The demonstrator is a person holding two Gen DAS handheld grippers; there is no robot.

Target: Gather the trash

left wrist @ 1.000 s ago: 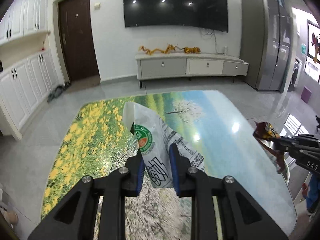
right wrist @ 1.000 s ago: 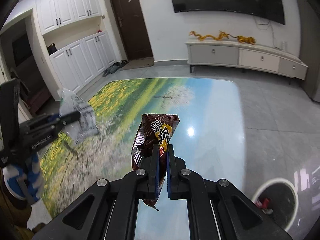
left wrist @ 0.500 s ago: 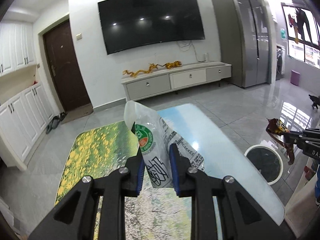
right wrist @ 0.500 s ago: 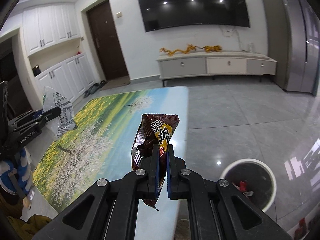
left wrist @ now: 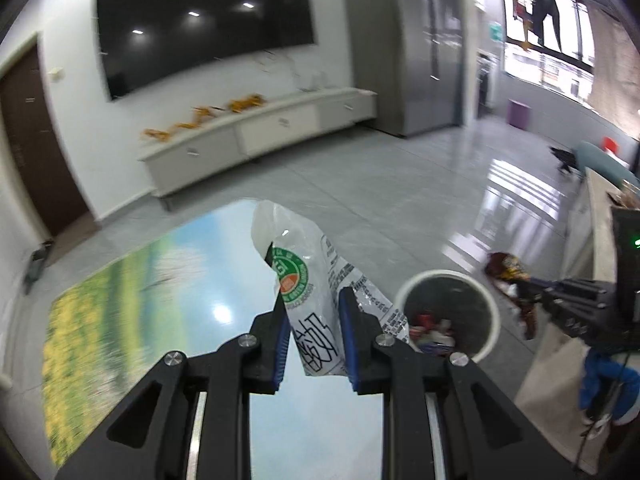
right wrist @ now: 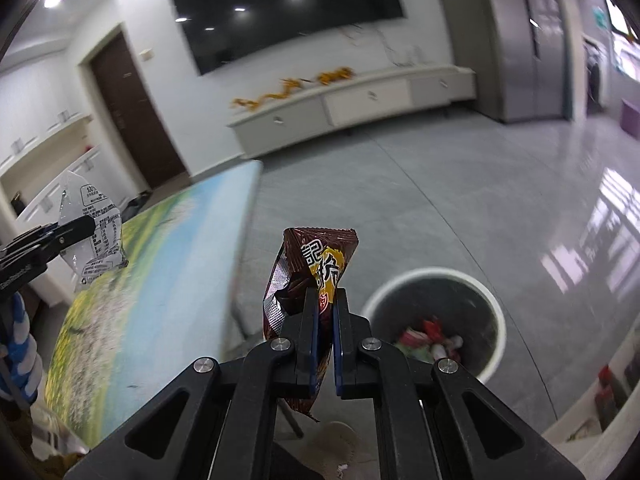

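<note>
My left gripper (left wrist: 313, 302) is shut on a white plastic wrapper (left wrist: 310, 280) with a green and orange logo, held above the right end of the picture-printed table (left wrist: 168, 280). My right gripper (right wrist: 325, 300) is shut on a brown snack wrapper (right wrist: 316, 264), held in the air beside the table edge. A white-rimmed trash bin (right wrist: 436, 320) with several wrappers inside stands on the floor just right of and below the right gripper. The bin (left wrist: 448, 312) shows in the left wrist view too, with the right gripper (left wrist: 520, 286) and brown wrapper (left wrist: 506, 268) at its right rim.
The table (right wrist: 160, 280) has a scenic print. A low white TV cabinet (right wrist: 360, 100) and wall TV (right wrist: 288, 12) stand at the far wall, a grey fridge (right wrist: 524, 40) to the right. Glossy grey floor tiles (right wrist: 500, 200) surround the bin.
Both grippers have swung right, away from the table middle toward the bin. The bin is now close under both grippers. Both wrappers stay gripped.
</note>
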